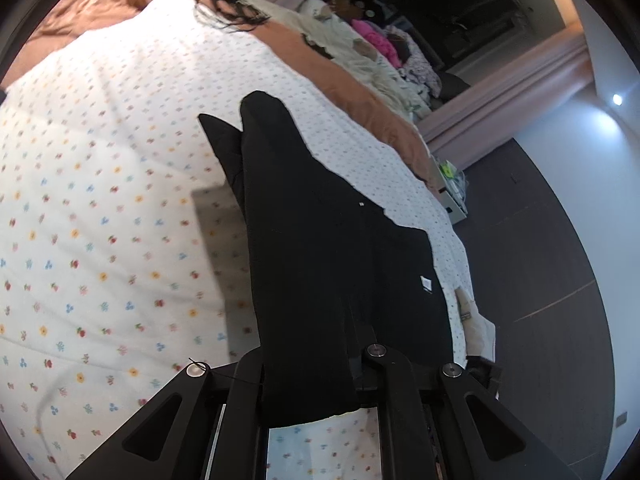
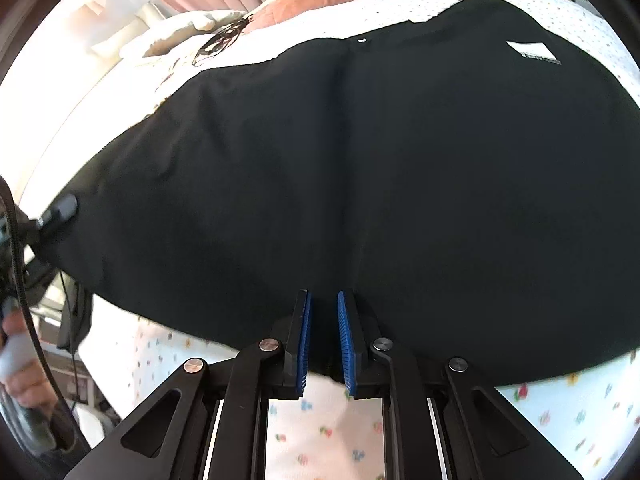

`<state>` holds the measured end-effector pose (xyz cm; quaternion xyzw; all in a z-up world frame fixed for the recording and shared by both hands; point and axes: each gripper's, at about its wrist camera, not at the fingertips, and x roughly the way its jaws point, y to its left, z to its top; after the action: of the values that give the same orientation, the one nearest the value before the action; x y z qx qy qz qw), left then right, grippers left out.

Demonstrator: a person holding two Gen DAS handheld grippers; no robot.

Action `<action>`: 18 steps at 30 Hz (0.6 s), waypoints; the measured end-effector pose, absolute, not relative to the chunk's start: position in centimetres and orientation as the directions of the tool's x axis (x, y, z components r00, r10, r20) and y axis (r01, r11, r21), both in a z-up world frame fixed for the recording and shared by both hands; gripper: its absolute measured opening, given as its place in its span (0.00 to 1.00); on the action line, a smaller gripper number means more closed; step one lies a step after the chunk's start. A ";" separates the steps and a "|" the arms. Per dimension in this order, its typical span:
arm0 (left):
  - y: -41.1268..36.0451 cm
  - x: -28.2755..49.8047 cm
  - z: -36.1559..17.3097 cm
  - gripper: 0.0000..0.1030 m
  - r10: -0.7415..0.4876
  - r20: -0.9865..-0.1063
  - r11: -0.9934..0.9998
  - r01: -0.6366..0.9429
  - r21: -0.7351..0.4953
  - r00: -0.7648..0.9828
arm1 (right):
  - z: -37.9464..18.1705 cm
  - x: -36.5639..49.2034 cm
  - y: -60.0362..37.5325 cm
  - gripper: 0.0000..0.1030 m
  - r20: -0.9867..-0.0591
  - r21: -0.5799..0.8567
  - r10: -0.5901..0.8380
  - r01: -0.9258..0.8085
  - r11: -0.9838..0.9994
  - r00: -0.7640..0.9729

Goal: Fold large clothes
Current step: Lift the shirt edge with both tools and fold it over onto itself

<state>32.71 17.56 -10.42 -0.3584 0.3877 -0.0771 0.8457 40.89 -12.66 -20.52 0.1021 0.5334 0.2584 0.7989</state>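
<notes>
Both claws are clenched on the black garment (image 2: 360, 168), which lies spread across the bed's flowered sheet (image 1: 100, 200). Left claw (image 1: 316, 364) grips a bunched fold of the cloth that drapes over and hides its fingers, lifting that part off the sheet. Right claw (image 2: 323, 340) pinches the garment's near edge between its blue pads (image 2: 344, 344). White labels (image 2: 532, 52) show on the cloth. A brown blanket (image 1: 100, 4) and a heap of other clothes (image 1: 384, 48) lie farther up the bed.

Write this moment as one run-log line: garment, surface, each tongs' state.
garment: black garment spread | surface: floral sheet | left tongs: shut on garment | right tongs: shut on garment edge
</notes>
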 end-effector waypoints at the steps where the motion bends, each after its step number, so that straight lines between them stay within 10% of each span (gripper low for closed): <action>1: 17.0 32.9 -9.7 0.10 -0.411 -0.596 0.738 -0.132 -0.662 0.690 | -20.5 40.8 -12.9 0.14 -0.797 0.447 0.528 -0.301 0.842 0.293; 18: 6.9 37.2 -2.4 0.10 -0.476 -0.564 0.815 0.096 -0.572 0.675 | -15.7 37.6 -22.1 0.14 -0.680 0.511 0.557 -0.237 0.826 0.477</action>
<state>37.20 6.94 -2.42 -0.2571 0.3689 -0.1629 0.8782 37.55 -22.07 -15.67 0.1761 0.4538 0.2362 0.8410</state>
